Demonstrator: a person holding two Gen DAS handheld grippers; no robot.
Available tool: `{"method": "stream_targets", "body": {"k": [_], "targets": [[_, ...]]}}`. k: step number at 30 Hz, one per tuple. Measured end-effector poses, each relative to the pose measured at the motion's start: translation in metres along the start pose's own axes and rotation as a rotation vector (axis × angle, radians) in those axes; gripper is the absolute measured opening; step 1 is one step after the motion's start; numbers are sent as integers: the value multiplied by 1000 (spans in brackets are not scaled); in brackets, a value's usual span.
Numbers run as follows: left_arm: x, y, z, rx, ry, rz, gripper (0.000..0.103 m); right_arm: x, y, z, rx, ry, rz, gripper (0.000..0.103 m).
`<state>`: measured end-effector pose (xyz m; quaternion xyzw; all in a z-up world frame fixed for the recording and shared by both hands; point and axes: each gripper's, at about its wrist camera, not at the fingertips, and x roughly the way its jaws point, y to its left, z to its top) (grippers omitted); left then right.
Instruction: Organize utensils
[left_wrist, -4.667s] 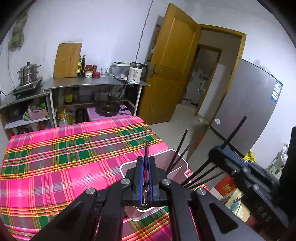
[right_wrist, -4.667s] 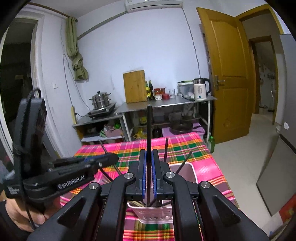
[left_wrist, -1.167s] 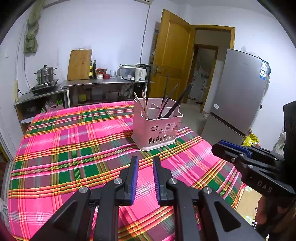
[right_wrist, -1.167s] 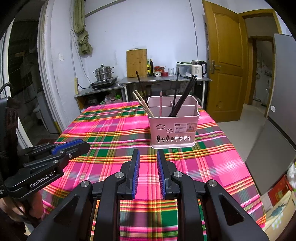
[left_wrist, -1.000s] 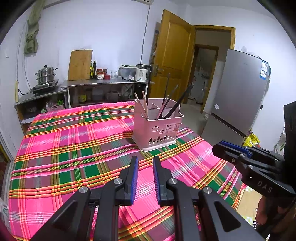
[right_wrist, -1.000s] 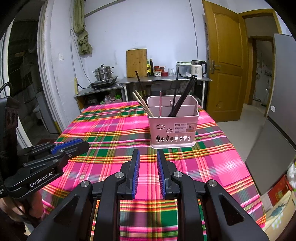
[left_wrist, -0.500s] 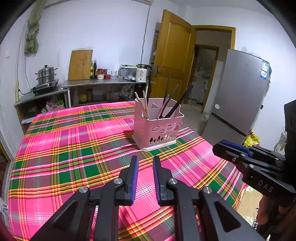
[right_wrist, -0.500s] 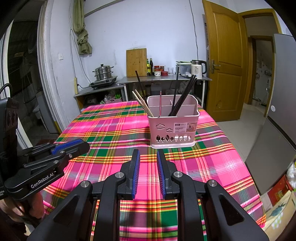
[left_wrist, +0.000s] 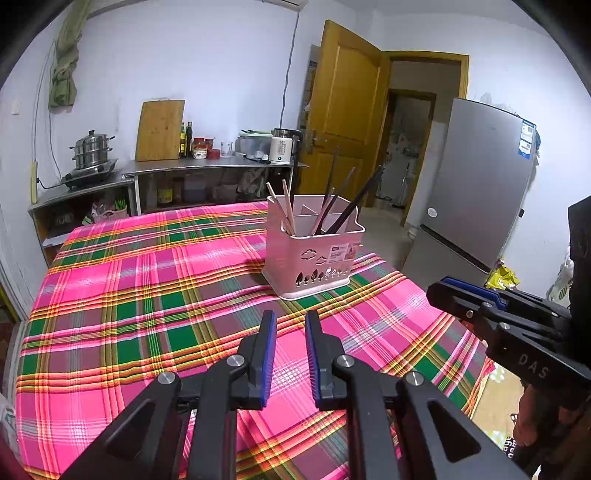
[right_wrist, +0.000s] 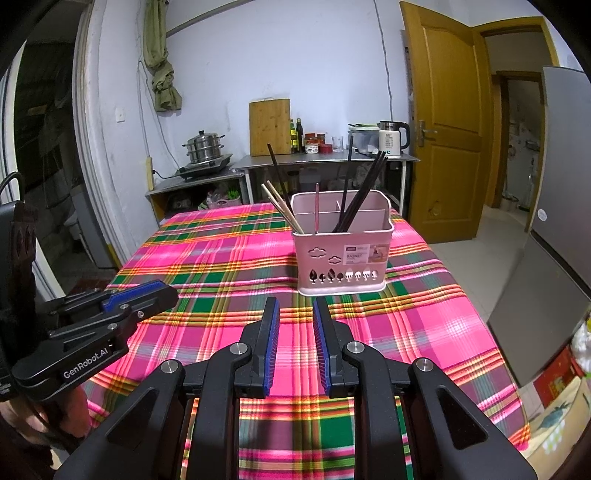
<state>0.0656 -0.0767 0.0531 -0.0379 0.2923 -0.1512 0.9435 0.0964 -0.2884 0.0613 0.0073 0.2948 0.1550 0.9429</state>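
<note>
Pale pink plastic utensil basket with cloud and tree cut-outs (right_wrist: 341, 254) stands upright on the pink-green plaid tablecloth (right_wrist: 229, 258), toward its far right part, holding black chopsticks (right_wrist: 360, 192) leaning in the right compartment, light wooden chopsticks (right_wrist: 282, 210) leaning out left, one pinkish stick (right_wrist: 317, 206) upright between. Left gripper (left_wrist: 289, 347) and right gripper (right_wrist: 294, 339) both hover over the near cloth, well apart from the basket, blue-padded fingers (right_wrist: 271, 343) parted and holding nothing. Wooden cutting board (right_wrist: 269, 127) leans on the back wall beside a white electric kettle (right_wrist: 391, 142) on the steel counter.
</note>
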Motion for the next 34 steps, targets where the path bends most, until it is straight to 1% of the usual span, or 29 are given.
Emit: {"method": "stream_targets", "body": {"k": [12, 15, 22, 34], "targets": [[-2, 0, 0, -6, -5, 10, 15, 0, 1, -1, -1, 9, -1, 19], [-1, -3, -1, 7, -7, 41, 15, 0, 2, -1, -1, 10, -2, 19], [1, -5, -3, 0, -8, 11, 15, -1, 3, -1, -1, 11, -3, 19], [3, -5, -5, -10, -11, 12, 15, 0, 2, -1, 3, 16, -5, 19]]}}
